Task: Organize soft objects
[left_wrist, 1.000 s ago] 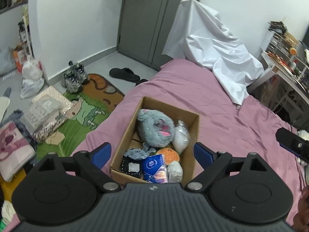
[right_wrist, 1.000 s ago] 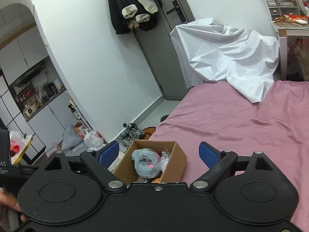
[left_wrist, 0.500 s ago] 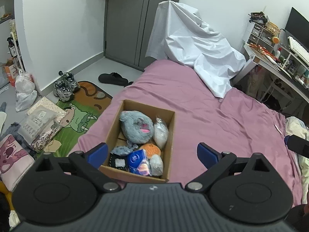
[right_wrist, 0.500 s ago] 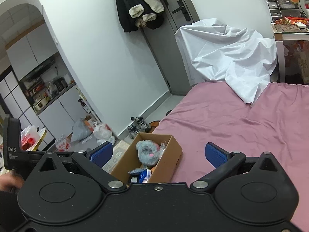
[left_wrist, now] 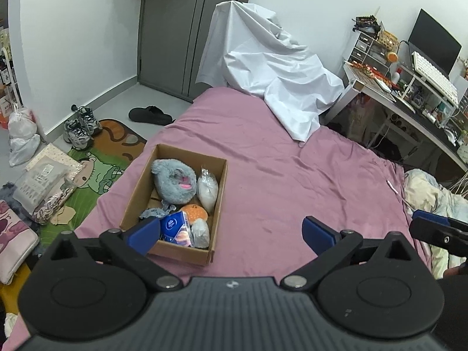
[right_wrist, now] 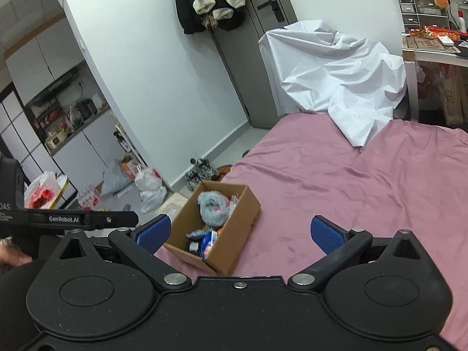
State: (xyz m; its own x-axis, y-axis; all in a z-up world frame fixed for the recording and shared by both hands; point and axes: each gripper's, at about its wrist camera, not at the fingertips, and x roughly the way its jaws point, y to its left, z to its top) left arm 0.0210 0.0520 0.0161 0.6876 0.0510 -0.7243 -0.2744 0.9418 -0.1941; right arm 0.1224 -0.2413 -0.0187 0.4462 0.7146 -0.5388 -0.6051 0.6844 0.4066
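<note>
A cardboard box (left_wrist: 220,188) sits on the pink bed (left_wrist: 278,161) near its left edge. It holds a grey plush toy (left_wrist: 174,180), a clear bag of white stuffing (left_wrist: 207,190), an orange plush (left_wrist: 194,212), a blue tissue pack (left_wrist: 175,228) and other soft items. My left gripper (left_wrist: 231,231) is open and empty, held above the bed just this side of the box. My right gripper (right_wrist: 239,232) is open and empty, higher and further back; the box (right_wrist: 239,225) and grey plush (right_wrist: 212,207) show between its fingers.
A white sheet (left_wrist: 269,67) drapes over something at the bed's far end. A desk (left_wrist: 409,93) with a monitor stands to the right. Shoes (left_wrist: 82,125), a slipper (left_wrist: 149,115), a green mat (left_wrist: 96,172) and bags lie on the floor at left. A rumpled blanket (left_wrist: 430,190) lies at the bed's right.
Both grippers have pulled back and up from the box, so it looks smaller and further away. Both stay open and empty. The box contents have not moved.
</note>
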